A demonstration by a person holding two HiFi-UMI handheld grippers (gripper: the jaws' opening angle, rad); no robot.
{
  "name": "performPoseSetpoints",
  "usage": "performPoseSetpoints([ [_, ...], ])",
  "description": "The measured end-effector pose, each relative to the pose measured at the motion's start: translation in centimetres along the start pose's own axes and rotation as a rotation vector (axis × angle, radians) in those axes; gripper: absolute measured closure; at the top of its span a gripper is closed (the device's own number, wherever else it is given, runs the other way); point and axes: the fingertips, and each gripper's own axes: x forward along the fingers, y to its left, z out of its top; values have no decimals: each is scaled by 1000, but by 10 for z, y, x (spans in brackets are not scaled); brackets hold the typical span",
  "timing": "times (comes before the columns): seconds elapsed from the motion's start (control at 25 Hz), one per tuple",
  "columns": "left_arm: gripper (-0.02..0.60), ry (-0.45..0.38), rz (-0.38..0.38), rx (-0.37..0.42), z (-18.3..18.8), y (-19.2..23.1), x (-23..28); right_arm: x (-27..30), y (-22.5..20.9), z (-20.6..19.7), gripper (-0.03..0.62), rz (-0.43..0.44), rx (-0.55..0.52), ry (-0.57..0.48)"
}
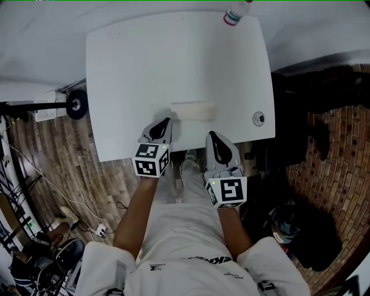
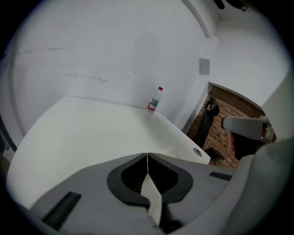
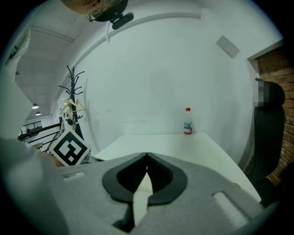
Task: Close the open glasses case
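Note:
A cream glasses case (image 1: 193, 111) lies on the white table (image 1: 144, 69) near its front edge; from above I cannot tell whether its lid is up or down. My left gripper (image 1: 166, 121) is shut, with its tips just beside the case's left end. In the left gripper view the jaws of the left gripper (image 2: 147, 156) meet, and a sliver of the case (image 2: 171, 151) shows over them. My right gripper (image 1: 211, 134) is shut too, at the table's front edge a little short of the case's right end. The right gripper (image 3: 147, 157) holds nothing in its own view.
A plastic bottle (image 1: 237, 13) (image 2: 155, 99) (image 3: 188, 121) stands at the table's far right corner. A round cable grommet (image 1: 258, 118) sits near the front right corner. A black chair (image 3: 268, 137) stands right of the table, and a coat rack (image 3: 73, 92) to the left.

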Motion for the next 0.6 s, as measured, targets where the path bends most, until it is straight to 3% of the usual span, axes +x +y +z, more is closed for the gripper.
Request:
performPoseSetpoints([
  [0.6, 583, -200, 16, 108, 71, -62, -90, -43, 22, 59, 594, 63, -15, -74],
])
